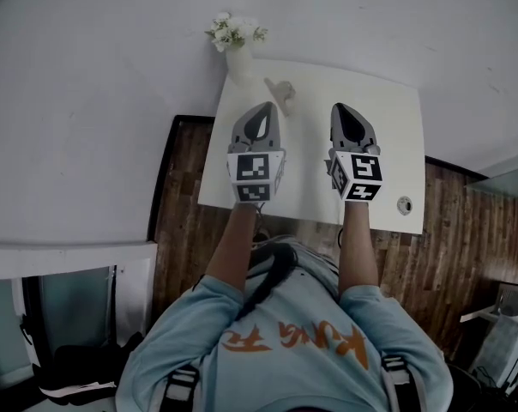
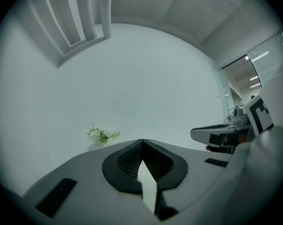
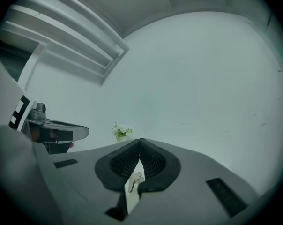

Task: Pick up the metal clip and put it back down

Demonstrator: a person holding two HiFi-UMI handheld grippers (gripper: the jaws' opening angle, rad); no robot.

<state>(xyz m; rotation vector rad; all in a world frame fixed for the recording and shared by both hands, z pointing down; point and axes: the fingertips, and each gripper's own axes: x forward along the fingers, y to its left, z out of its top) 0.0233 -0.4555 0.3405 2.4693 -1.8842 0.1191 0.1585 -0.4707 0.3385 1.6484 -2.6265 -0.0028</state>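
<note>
The metal clip (image 1: 281, 93) lies on the white table (image 1: 388, 136) near its far edge, next to the vase. Both grippers are held over the table, side by side, pointing away from the person. My left gripper (image 1: 261, 110) is shut with nothing in it, its tip just short of the clip and slightly left of it. The right gripper (image 1: 346, 110) is also shut and empty, to the right of the clip. In the right gripper view the clip (image 3: 137, 178) shows on the table through the slit below the closed pads (image 3: 151, 161). The left gripper view has no clip in sight.
A white vase of flowers (image 1: 233, 34) stands at the table's far left corner, close to the clip. A small round object (image 1: 404, 204) sits near the table's front right edge. Dark wood floor (image 1: 177, 196) surrounds the table, with a white wall beyond.
</note>
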